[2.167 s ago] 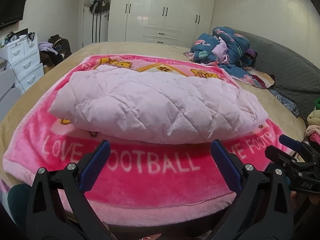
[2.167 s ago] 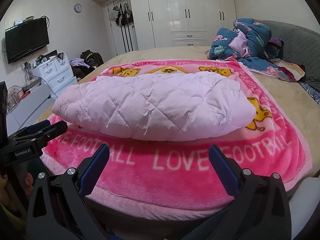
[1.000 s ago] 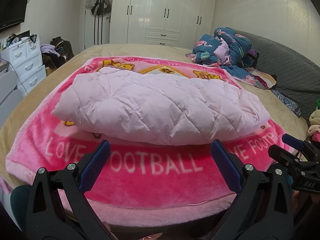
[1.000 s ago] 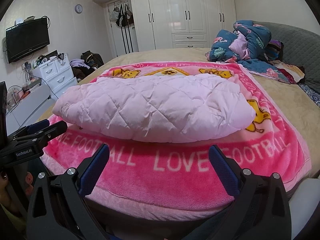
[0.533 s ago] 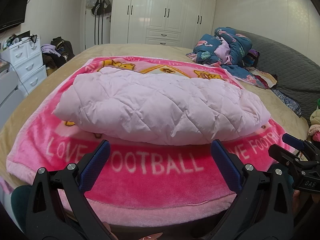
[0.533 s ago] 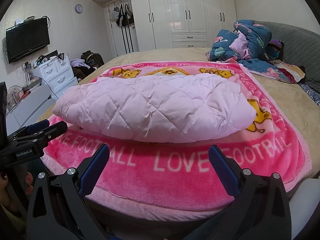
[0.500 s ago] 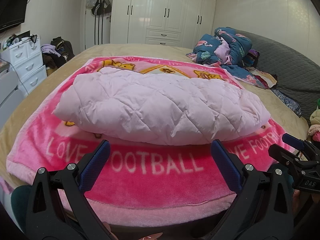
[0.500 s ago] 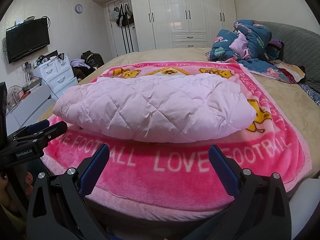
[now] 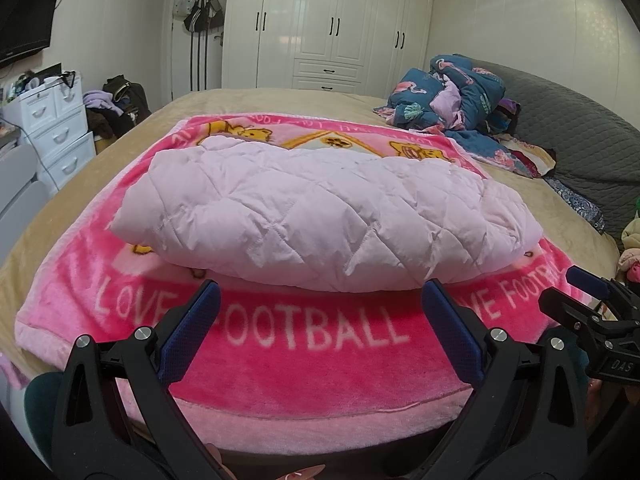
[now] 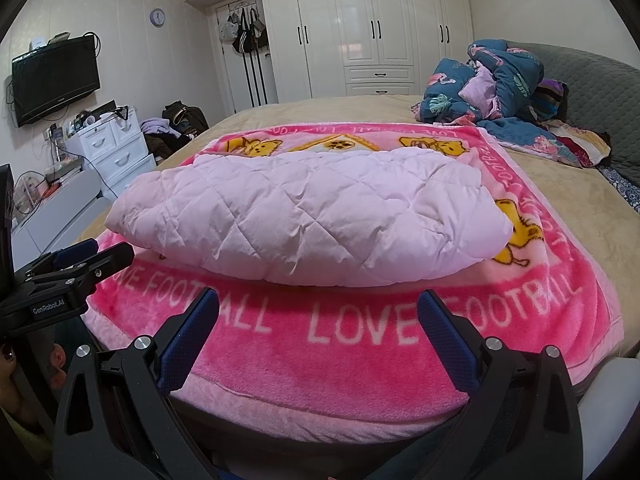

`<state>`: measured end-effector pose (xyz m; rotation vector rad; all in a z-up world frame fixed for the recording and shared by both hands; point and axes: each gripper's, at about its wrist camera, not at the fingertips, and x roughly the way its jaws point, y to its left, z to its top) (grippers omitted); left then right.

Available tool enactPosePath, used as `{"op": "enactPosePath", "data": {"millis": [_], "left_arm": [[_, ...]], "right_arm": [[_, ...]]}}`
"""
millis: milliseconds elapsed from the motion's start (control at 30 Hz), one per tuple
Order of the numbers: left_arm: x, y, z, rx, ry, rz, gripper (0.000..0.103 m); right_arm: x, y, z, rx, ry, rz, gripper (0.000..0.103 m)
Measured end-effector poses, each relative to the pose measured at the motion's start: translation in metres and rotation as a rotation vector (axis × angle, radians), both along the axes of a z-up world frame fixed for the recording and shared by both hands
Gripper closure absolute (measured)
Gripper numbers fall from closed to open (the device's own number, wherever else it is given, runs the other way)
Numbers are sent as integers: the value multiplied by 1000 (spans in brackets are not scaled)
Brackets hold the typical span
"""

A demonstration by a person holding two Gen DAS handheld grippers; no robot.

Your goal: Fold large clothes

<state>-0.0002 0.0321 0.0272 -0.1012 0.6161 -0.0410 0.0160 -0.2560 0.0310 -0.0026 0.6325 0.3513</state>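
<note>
Grippers, two, hand-held, at the near edge of the bed. Left gripper (image 9: 320, 332): jaws spread wide, nothing between them, blue pads facing inward. Right gripper (image 10: 318, 330): likewise spread and empty. Both sit short of the garment and touch no cloth, which suggests a pause between grasps. Body of the left unit, seen from the right wrist, is marked "GenRobot.AI"; the right unit, seen from the left wrist, shows "DAS".

Fleece blanket (image 9: 320, 364), bright pink, spread flat over the bed as a working surface. White lettering along the near border reads "LOVE FOOTBALL", repeated; yellow cartoon animals along the far border.

Quilted coat (image 9: 320, 220), pale pink, diamond-stitched, lying across the blanket's middle as a puffy folded bundle, long side toward the grippers, within reach of both. Folding appears well advanced.

Bedding heap (image 9: 452, 96), blue floral, pushed to the far right corner, clear of the work.

Wardrobe (image 9: 332, 24), white, against the far wall.
</note>
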Motion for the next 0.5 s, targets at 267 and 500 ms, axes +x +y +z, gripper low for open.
{"op": "enactPosePath", "data": {"millis": [267,500], "left_arm": [[0,1,0,1,-2,0,9],[0,2,0,3,-3,-1,9]], "right_arm": [[0,0,0,-1,-1,0,4],[0,1,-1,-2,0,-1,4]]}}
